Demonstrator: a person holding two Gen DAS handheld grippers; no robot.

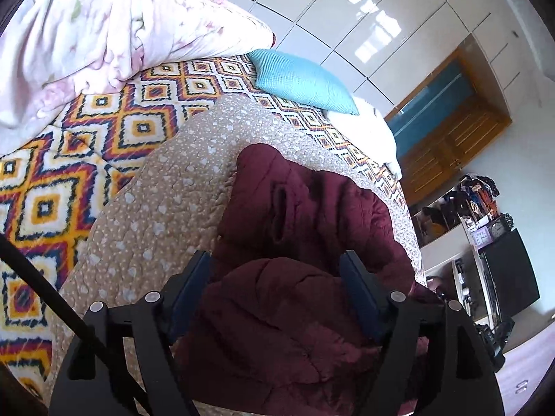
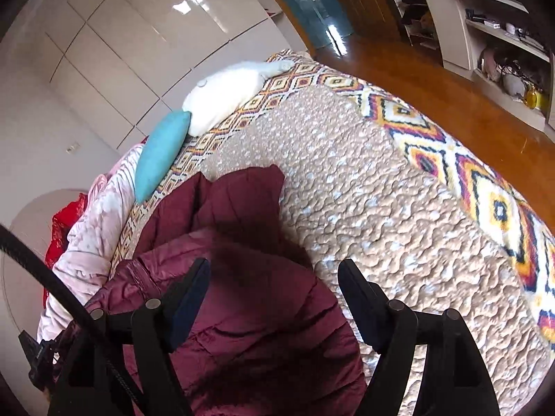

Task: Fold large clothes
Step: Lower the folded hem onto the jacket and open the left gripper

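A dark maroon quilted jacket (image 1: 312,228) lies bunched on the beige dotted quilt (image 1: 166,208) on the bed. My left gripper (image 1: 275,270) is open, its fingers standing on either side of a raised fold of the jacket, over its near part. In the right wrist view the jacket (image 2: 249,305) lies at lower left on the quilt (image 2: 364,208). My right gripper (image 2: 274,277) is open above the jacket's right edge, its left finger over the cloth and its right finger over bare quilt. Neither holds anything.
A patterned diamond blanket (image 1: 86,159) covers the bed under the quilt. A pink duvet (image 1: 104,34), a turquoise pillow (image 1: 305,79) and a white pillow (image 2: 225,97) lie along the far side. White wardrobes, a wooden door, shelves (image 2: 503,34) and wooden floor (image 2: 433,86) surround the bed.
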